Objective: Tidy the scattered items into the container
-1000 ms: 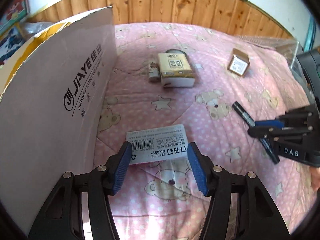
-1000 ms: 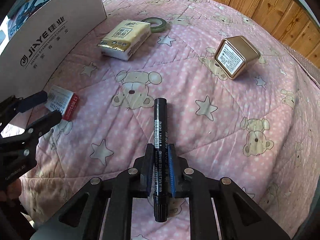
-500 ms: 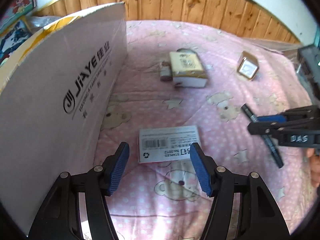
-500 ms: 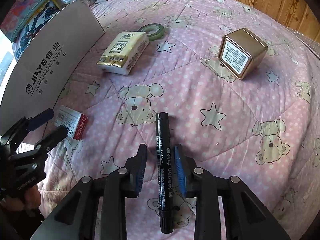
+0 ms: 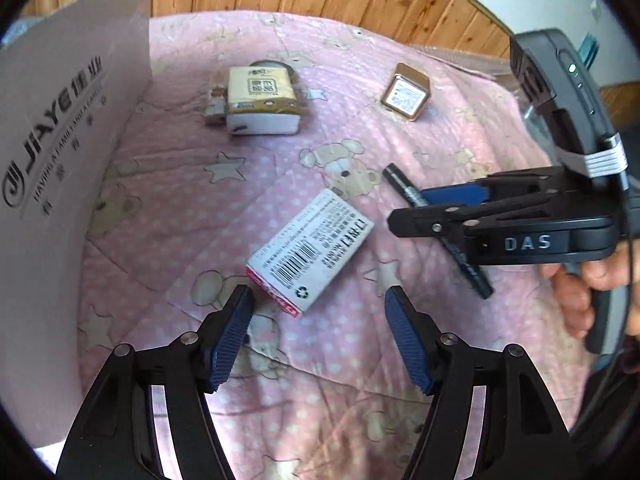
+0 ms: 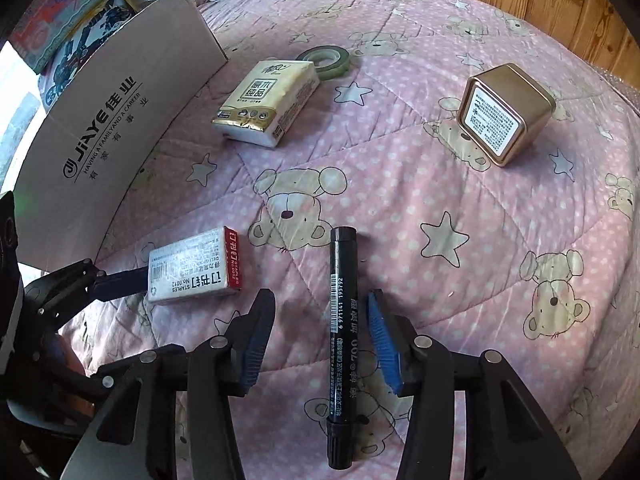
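Pink quilt [image 6: 400,184] | left gripper [image 5: 318,336] tilted down, jaws wide | right gripper [image 6: 322,326] jaws opening around marker [image 6: 341,312]

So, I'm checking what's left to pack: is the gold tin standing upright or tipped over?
Tipped over. The gold tin lies on its side on the pink quilt, its printed label face turned sideways toward the camera.

Black marker [image 6: 341,322]: flat, lower centre. Staple box [image 6: 195,266]: white and red, flat, lower left. Tissue pack [image 6: 269,102], green tape roll [image 6: 326,60]: upper centre. Gold tin [image 6: 505,114]: tipped, upper right. Cardboard box [image 6: 120,120]: upper left.
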